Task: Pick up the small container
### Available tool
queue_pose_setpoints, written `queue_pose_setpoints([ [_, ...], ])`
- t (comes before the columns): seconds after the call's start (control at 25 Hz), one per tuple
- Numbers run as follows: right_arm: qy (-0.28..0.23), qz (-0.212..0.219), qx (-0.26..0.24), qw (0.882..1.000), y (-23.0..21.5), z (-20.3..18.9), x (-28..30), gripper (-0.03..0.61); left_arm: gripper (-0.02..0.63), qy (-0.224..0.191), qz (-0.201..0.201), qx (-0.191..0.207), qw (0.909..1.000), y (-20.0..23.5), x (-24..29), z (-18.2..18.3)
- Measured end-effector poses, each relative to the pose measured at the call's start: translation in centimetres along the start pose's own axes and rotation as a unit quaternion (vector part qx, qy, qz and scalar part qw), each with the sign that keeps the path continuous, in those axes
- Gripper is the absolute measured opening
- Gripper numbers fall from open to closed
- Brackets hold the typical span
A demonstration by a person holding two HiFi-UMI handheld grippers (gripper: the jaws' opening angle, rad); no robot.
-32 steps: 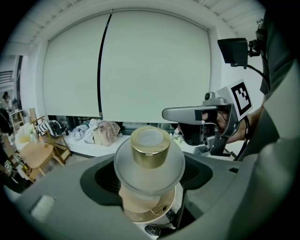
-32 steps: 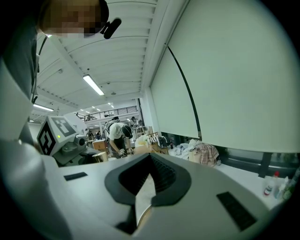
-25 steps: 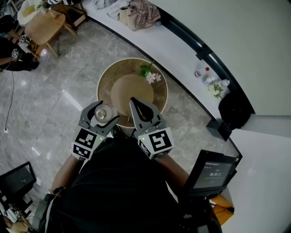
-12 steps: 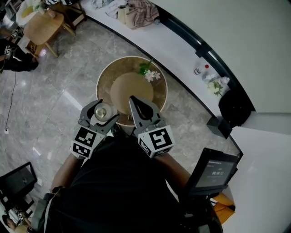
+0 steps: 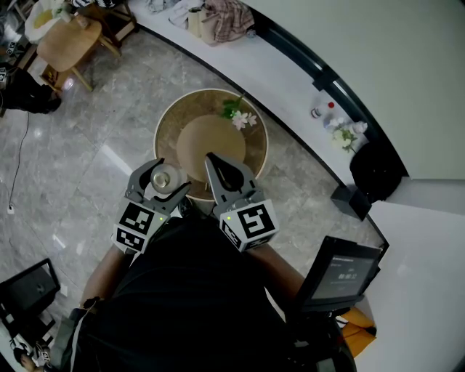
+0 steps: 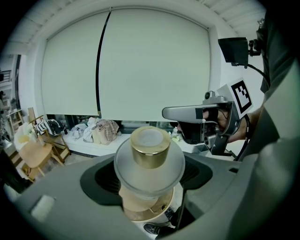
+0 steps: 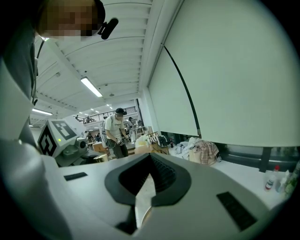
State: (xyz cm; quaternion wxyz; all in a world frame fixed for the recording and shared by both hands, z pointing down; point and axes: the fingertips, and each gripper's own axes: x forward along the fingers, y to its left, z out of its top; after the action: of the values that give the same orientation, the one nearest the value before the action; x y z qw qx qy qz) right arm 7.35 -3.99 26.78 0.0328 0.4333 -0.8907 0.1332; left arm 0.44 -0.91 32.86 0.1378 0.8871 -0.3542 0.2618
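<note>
The small container [image 5: 164, 179] is a frosted round jar with a gold cap [image 6: 150, 146]. My left gripper [image 5: 166, 177] is shut on it and holds it upright in the air near the front edge of the round wooden table [image 5: 171, 120]. In the left gripper view the jar [image 6: 149, 168] fills the space between the jaws of my left gripper [image 6: 149, 180]. My right gripper [image 5: 212, 160] is shut with nothing in it, just right of the jar and over the table's front edge. In the right gripper view the jaws of my right gripper [image 7: 150, 161] stand pressed together.
A flower sprig [image 5: 240, 118] lies at the table's far side. A long white counter [image 5: 290, 80] carries clothes [image 5: 218, 18] and small bottles [image 5: 323, 110]. Chairs [image 5: 69, 43] stand far left, and a monitor [image 5: 341, 272] is at my right. A person [image 7: 114, 136] stands far off.
Neither gripper has visibly moved, and the left one keeps hold of the jar. Only the view has shifted slightly.
</note>
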Motion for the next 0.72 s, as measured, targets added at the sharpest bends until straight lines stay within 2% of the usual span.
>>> queue_pose_setpoints([
  [0.72, 0.003, -0.003, 0.005, 1.0, -0.21, -0.33, -0.31, -0.005, 0.339, 0.005, 0.0, -0.005, 1.0, -0.08, 0.09, -0.42],
])
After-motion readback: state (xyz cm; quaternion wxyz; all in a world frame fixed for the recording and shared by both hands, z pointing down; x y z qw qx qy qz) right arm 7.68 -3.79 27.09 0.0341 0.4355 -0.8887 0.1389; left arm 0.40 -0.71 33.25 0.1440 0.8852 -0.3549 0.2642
